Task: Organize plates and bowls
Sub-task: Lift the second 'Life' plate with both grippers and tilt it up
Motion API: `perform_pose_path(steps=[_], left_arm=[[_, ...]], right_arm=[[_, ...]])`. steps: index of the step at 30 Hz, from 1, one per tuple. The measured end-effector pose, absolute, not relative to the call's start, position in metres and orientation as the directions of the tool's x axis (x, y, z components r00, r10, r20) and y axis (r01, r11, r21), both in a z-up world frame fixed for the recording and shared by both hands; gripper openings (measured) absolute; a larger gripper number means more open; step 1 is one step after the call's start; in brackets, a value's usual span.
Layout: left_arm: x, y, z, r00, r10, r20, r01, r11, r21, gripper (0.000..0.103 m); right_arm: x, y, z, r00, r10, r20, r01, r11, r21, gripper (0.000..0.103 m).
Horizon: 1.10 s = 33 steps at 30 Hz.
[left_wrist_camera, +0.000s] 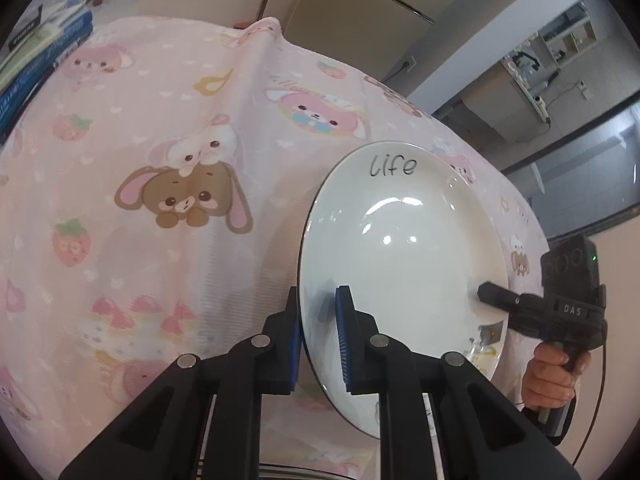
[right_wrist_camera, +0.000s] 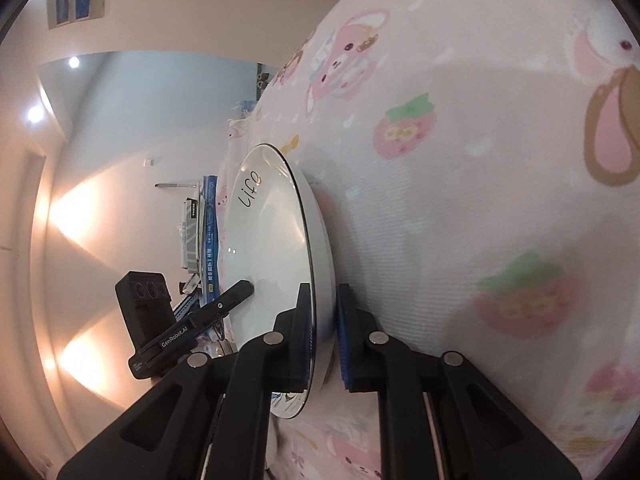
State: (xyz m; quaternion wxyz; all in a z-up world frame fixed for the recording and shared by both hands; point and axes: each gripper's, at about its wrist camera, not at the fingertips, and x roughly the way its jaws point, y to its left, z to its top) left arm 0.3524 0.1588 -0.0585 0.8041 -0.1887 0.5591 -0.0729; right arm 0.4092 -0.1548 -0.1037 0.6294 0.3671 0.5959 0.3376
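On the pink bunny cloth (left_wrist_camera: 168, 128), left gripper (left_wrist_camera: 320, 340) squeezing the near rim of the white plate (left_wrist_camera: 404, 232). Across it, right gripper (right_wrist_camera: 324, 332) pinching the other rim.

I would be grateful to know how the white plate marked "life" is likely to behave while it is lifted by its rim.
The plate looks glazed, with bright highlights, so it may be slippery between the left gripper pads. It seems rigid ceramic, probably fragile if dropped. The right gripper pinches the opposite rim, which should limit tipping.
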Motion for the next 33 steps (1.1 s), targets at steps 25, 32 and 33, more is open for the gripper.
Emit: perform_pose_path(steps=[25, 32, 33], left_arm=[[0.334, 0.152, -0.010, 0.446, -0.360, -0.820, -0.057, 0.903, -0.427, 0.017], [0.337, 0.156, -0.017, 0.421, -0.337, -0.842, -0.092, 0.908, -0.410, 0.017], [0.336, 0.156, -0.017, 0.420, -0.342, -0.840, -0.092, 0.905, -0.415, 0.017]], right_arm=[[0.402, -0.156, -0.066, 0.163, 0.829, -0.535, -0.098, 0.553, 0.827, 0.011], [0.391, -0.136, -0.044, 0.211, 0.709, -0.673, -0.142, 0.703, 0.696, 0.011], [0.392, -0.136, -0.044, 0.206, 0.708, -0.676, -0.134, 0.704, 0.697, 0.011]])
